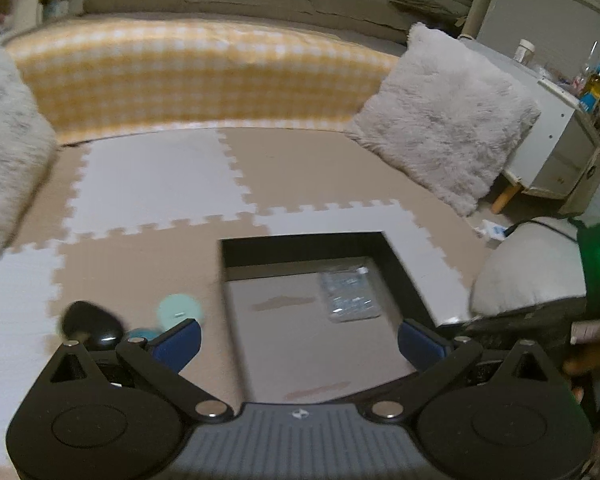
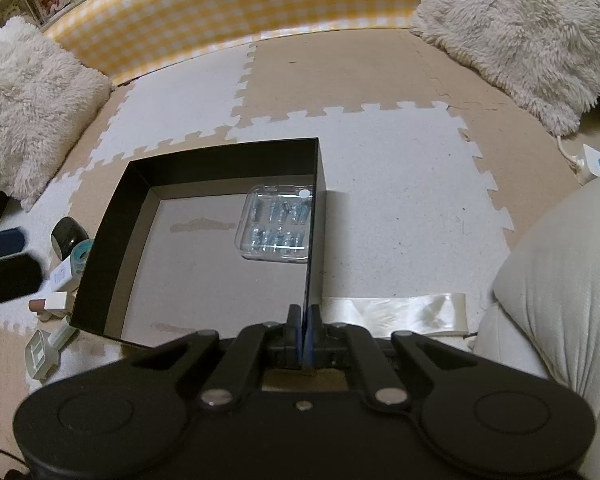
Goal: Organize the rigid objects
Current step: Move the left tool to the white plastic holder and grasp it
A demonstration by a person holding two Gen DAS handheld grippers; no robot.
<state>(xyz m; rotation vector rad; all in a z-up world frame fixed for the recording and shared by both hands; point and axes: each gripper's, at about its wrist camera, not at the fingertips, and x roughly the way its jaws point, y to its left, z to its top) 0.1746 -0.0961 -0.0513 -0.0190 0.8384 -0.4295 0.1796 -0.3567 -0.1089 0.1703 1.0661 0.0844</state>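
A black open box (image 2: 112, 216) sits on the foam floor mat; it also shows in the left wrist view (image 1: 396, 264). Inside lies a clear plastic case (image 2: 278, 226) of small parts, also in the left wrist view (image 1: 348, 292). My right gripper (image 2: 304, 316) is shut on the box's right wall at its near corner. My left gripper (image 1: 300, 340) is open and empty above the box's near left part. Left of the box lie a black rounded object (image 1: 90, 322), a teal round object (image 1: 178, 310), a white tube (image 2: 60, 276) and a white plastic piece (image 2: 40, 354).
Fluffy pillows (image 2: 524, 36) (image 2: 24, 100) lean on a yellow checked mattress edge (image 2: 220, 12). A white ribbon (image 2: 396, 314) lies right of the box, beside a cream cushion (image 2: 560, 280). A white cabinet (image 1: 556, 136) with bottles stands at the far right.
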